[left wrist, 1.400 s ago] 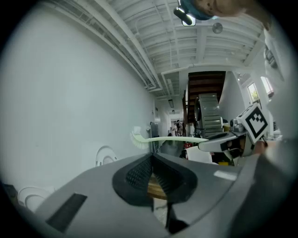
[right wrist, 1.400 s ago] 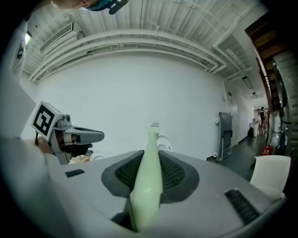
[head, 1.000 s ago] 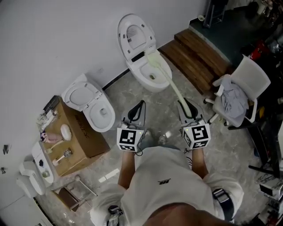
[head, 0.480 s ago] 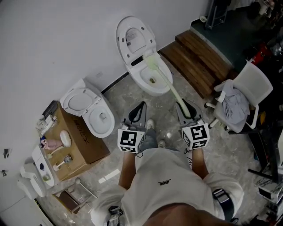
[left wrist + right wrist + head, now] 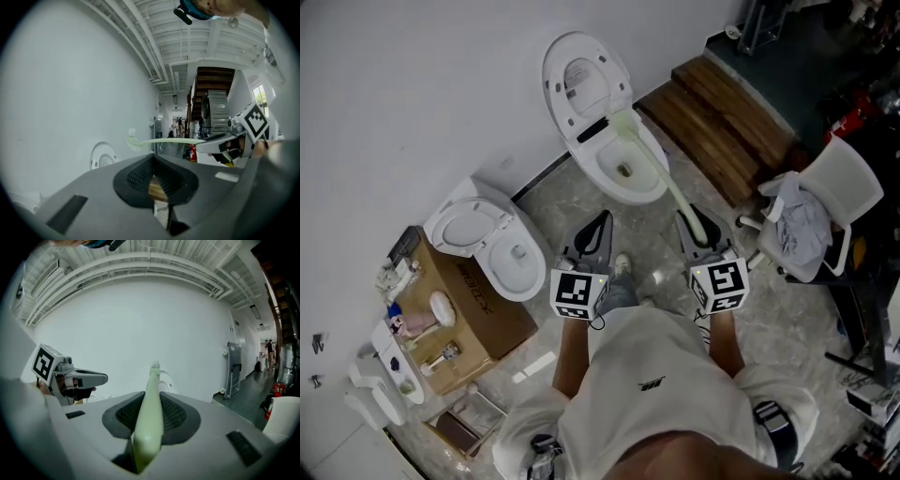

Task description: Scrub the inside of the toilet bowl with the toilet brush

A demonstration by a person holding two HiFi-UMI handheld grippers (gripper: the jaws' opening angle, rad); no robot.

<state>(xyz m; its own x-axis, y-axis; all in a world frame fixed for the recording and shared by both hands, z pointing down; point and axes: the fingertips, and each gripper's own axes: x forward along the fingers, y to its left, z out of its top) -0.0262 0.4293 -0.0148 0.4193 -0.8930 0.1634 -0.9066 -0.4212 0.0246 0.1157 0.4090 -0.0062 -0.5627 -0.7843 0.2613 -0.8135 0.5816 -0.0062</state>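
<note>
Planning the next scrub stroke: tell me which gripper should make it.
Right. The right gripper is shut on the toilet brush handle, with the brush head at the toilet bowl rear rim. The left gripper is shut on nothing, off to the side.

The toilet brush [image 5: 659, 173] reaches over the toilet bowl [image 5: 649, 195], chair [image 5: 836, 178] right

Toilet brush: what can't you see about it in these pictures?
1. Head view: the toilet brush bristles are too small to tell whether they touch the toilet bowl.
2. Right gripper view: the brush handle and the right gripper hide the bowl's inside.
</note>
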